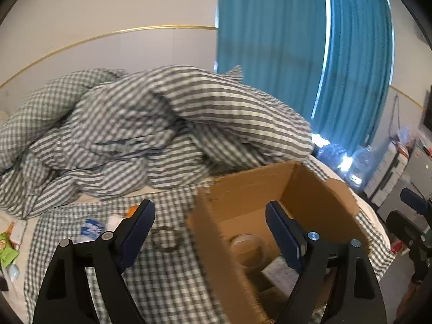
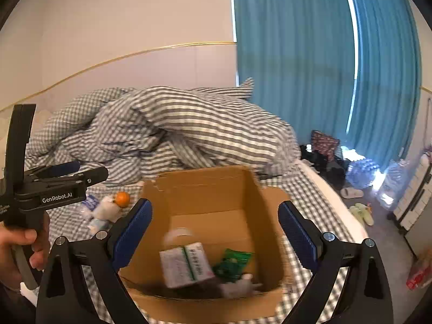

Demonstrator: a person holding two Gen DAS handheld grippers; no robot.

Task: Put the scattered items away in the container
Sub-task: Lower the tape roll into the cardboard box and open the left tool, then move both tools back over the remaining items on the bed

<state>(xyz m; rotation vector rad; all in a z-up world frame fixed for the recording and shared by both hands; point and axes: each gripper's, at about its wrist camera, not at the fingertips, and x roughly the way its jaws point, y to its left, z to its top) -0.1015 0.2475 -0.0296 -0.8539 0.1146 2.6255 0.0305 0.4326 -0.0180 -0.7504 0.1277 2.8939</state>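
- Brown corrugated cardboard box (image 2: 213,216), open at the top, stands on the bed's grey-and-white checked sheet (image 1: 162,278) near the bed's right edge, with the crumpled grey-and-white striped duvet (image 2: 189,127) heaped just behind it.
- Inside the box lie a white carton with a green stripe (image 2: 186,264), a green printed packet (image 2: 232,264) beside it, a clear round lid-like thing (image 1: 247,248) toward the back, and something pale at the front wall that is too blurred to name.
- Right gripper (image 2: 214,233), black with blue ridged pads, hangs over the box with its jaws spread wide and nothing between them.
- Left gripper (image 1: 210,232) also stands wide and empty; its right finger is over the box's interior and its left finger over the sheet, so it straddles the box's left wall.
- In the right wrist view the left gripper shows from the side at the left edge, marked "GenRobot.AI", with the person's left hand (image 2: 16,253) round its handle.
- Left of the box, on the sheet, lie a small orange round fruit (image 2: 122,198), a white soft bundle (image 2: 106,209) touching it, a blue-and-white printed wrapper (image 1: 91,228) and a dark ring-shaped item (image 1: 166,239) just beside the box's left wall.
- At the bed's far left edge lies a bright green packet (image 1: 6,251).
- Teal curtains (image 2: 297,54) hang behind the bed, and pale slippers (image 2: 361,213) lie on the floor to its right.
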